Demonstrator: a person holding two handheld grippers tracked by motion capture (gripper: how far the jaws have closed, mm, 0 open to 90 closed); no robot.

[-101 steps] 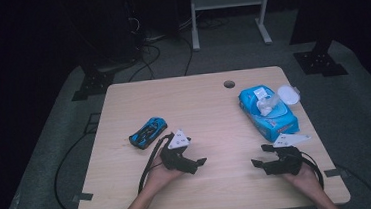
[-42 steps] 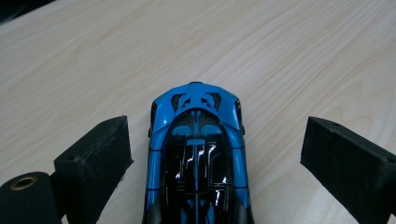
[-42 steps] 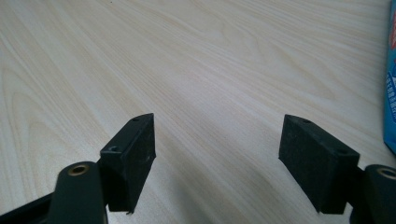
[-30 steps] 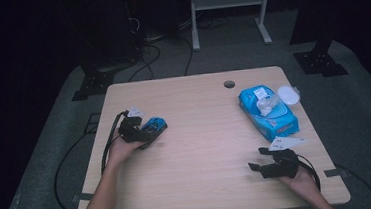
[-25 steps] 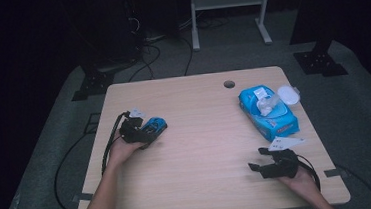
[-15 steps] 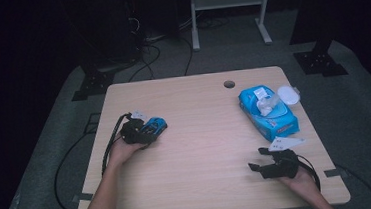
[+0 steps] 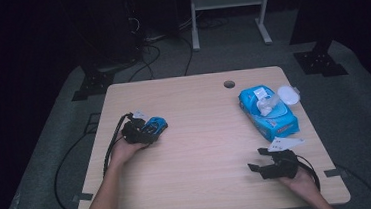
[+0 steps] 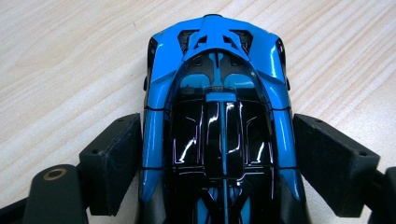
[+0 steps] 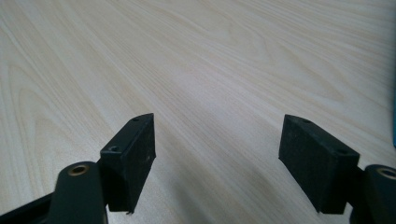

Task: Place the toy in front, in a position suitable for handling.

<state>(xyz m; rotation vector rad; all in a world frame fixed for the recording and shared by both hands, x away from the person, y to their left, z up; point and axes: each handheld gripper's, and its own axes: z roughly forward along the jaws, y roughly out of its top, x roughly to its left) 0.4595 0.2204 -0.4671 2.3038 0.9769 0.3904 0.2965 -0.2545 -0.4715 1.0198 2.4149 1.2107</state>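
A shiny blue and black toy car (image 7: 157,124) sits at the left of the wooden table (image 7: 201,138). My left gripper (image 7: 149,131) reaches over it from the near side. In the left gripper view the car (image 8: 217,70) lies lengthwise between the jaws of my left gripper (image 8: 217,128), and both pads (image 8: 116,158) lie against its sides. These jaws have just been opening a little with the car between them. My right gripper (image 7: 257,159) rests low at the front right, open. In its own view, bare table shows between the jaws of my right gripper (image 9: 219,126).
A blue pack of wipes (image 7: 267,110) with its white lid (image 7: 288,95) flipped open lies at the right, just beyond my right hand. A cable hole (image 7: 229,84) is near the far edge. Cables trail off the table's left side. A metal stand (image 7: 228,1) stands behind.
My left hand went from the front middle of the table out to the toy car at the left and settled its jaws around it. The right hand has kept still.
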